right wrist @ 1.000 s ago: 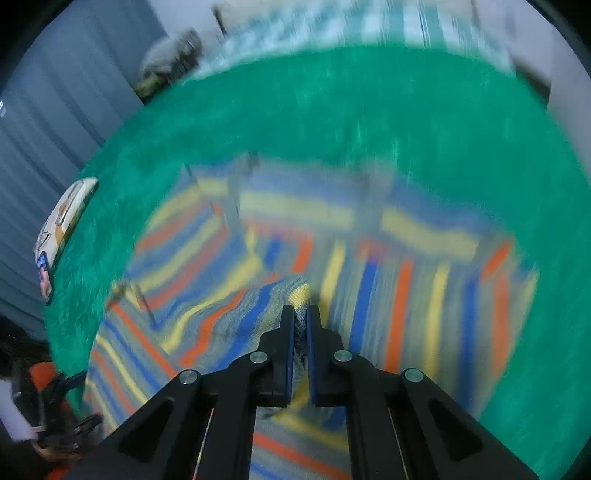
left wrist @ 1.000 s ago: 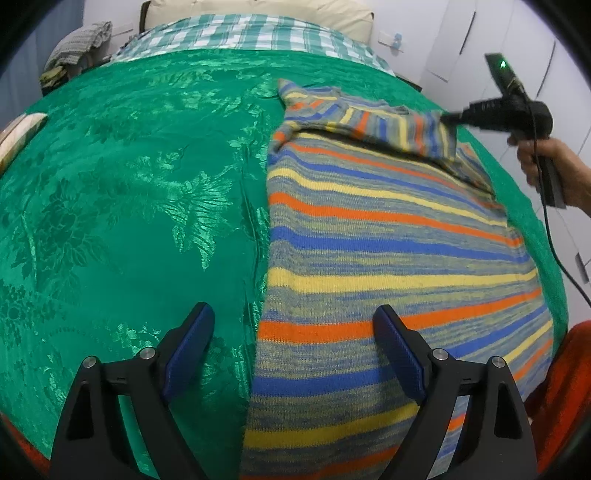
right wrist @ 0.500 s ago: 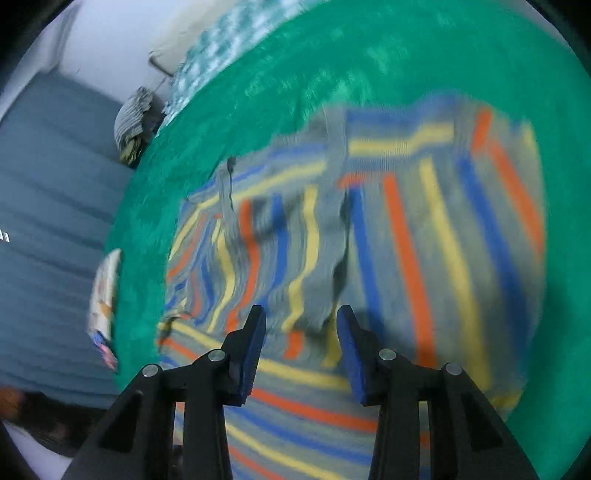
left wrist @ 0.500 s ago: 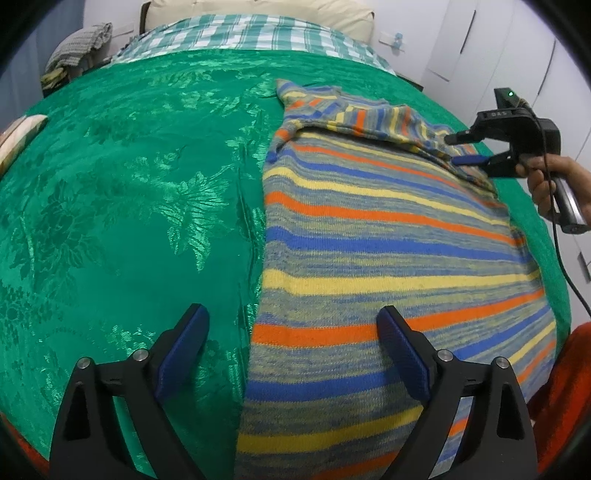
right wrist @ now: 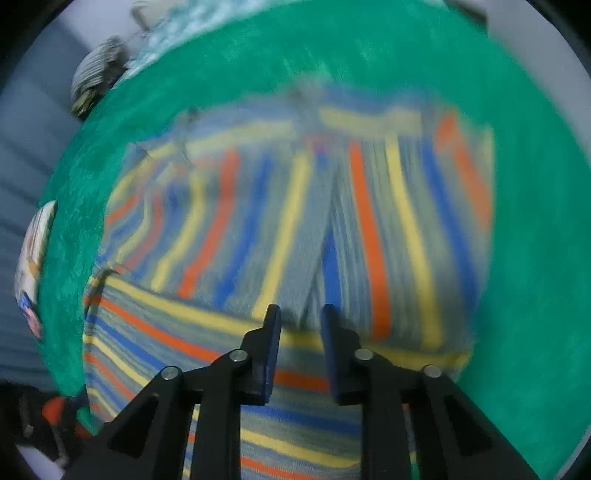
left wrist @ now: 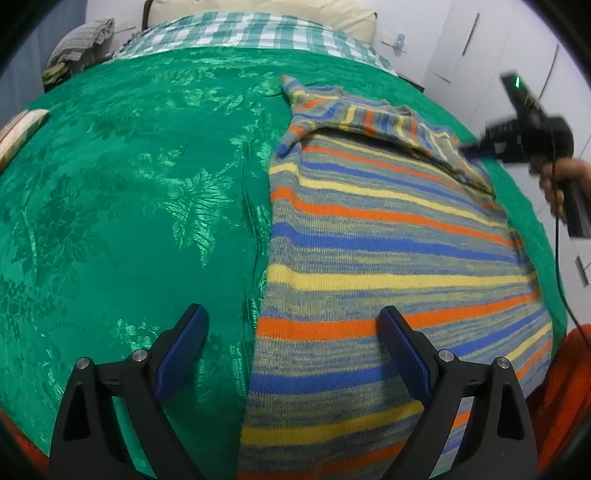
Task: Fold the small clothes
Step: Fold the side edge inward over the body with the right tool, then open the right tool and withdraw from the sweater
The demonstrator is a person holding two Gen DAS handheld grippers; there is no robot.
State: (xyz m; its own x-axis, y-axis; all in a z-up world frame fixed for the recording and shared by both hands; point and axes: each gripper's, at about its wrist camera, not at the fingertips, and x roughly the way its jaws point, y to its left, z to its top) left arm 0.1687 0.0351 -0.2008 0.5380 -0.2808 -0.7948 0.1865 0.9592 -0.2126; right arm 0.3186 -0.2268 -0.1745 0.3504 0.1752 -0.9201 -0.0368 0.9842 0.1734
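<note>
A knitted sweater (left wrist: 388,236) with orange, blue and yellow stripes lies flat on the green bedspread (left wrist: 129,184). One sleeve (left wrist: 369,114) is folded across its far end. My left gripper (left wrist: 293,347) hovers open over the sweater's near left edge, with nothing in it. A hand (left wrist: 561,181) holds my right gripper (left wrist: 471,149) at the sleeve's far right end. In the blurred right wrist view the right gripper (right wrist: 300,332) points down at the sweater (right wrist: 295,221). Its jaws are closing, a gap still shows, and a fold edge lies below that gap without the pads pressing on it.
A checked sheet (left wrist: 258,31) and a cream pillow (left wrist: 258,7) lie beyond the bedspread. A grey bundle of clothes (left wrist: 81,40) sits at the far left, a flat book-like item (left wrist: 18,129) at the left edge. White cupboards (left wrist: 480,48) stand right. Red cloth (left wrist: 565,387) shows bottom right.
The right gripper, shut on the sleeve a second ago, let it go and opened, then narrowed again and tilted lower. The sleeve now rests across the sweater. The left gripper stayed put.
</note>
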